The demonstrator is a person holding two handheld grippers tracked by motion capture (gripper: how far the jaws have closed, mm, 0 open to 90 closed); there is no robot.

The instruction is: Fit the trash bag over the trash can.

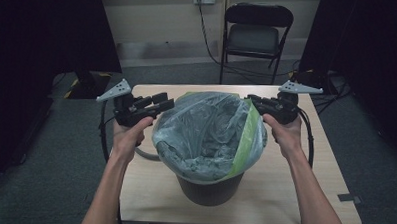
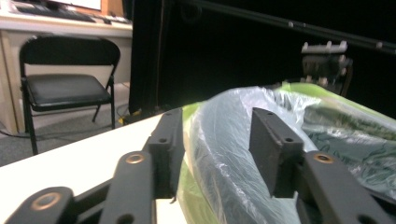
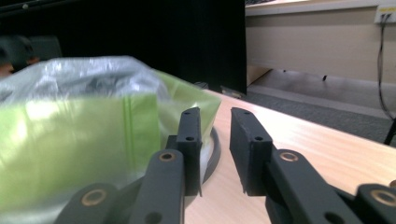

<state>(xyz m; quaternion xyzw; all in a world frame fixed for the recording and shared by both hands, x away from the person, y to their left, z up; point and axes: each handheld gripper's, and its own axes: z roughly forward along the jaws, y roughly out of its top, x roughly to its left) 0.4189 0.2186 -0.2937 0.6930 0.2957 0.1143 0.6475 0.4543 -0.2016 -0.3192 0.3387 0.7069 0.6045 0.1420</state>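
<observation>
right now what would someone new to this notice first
The dark bin mid-table, lined with a clear bag edged in a green band, draws the eye first. The left gripper meets the bag's rim, its fingers straddling the plastic; the right gripper, fingers apart, sits at the opposite rim. A black folding chair stands behind the table.

Bin (image 1: 209,190) stands mid-table (image 1: 283,195), bag (image 1: 206,127) in it and over its rim, 1 gripper either side, chair (image 1: 254,34) behind the table.
</observation>
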